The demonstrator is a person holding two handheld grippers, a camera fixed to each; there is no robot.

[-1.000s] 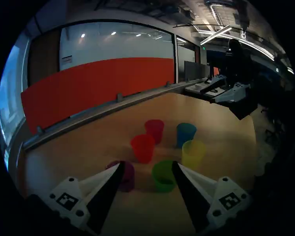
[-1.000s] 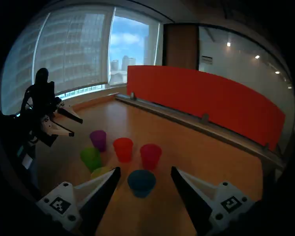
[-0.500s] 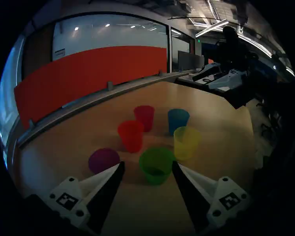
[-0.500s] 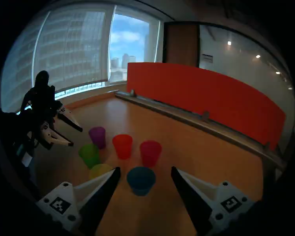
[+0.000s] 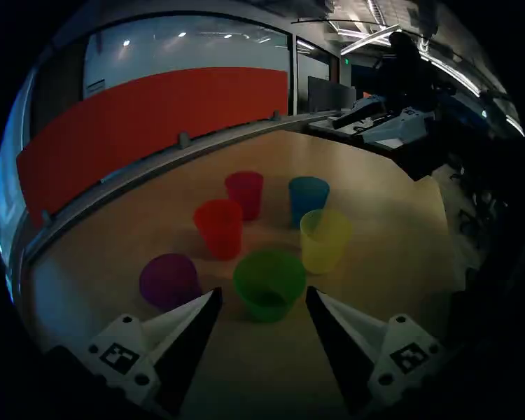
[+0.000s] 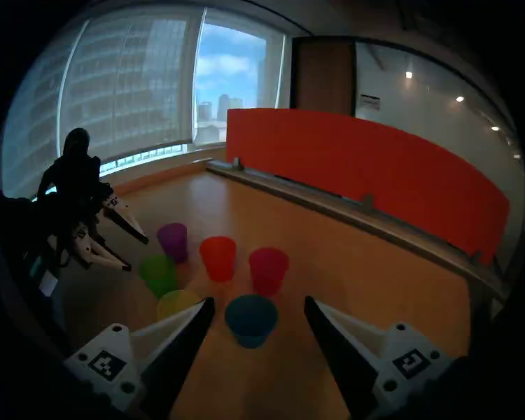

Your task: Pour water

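Across the wooden bench [image 5: 381, 203], bare surface lies open on every side of the cluster, which stands well apart from the rail [image 5: 157, 164] below the orange partition [image 5: 157, 105]. My left gripper [image 5: 262, 292] is spread wide and empty, with the green cup [image 5: 269, 280] nearest, just ahead between its fingers. The purple cup [image 5: 168, 280] and yellow cup [image 5: 325, 240] flank it; the red cup [image 5: 219, 227], crimson cup [image 5: 244, 194] and blue cup [image 5: 308, 199] stand behind. My right gripper [image 6: 259, 302], equally wide and empty, faces the blue cup from the opposite side. Its view adds bright windows [image 6: 227, 91] and the left gripper angled down near the purple and green cups.
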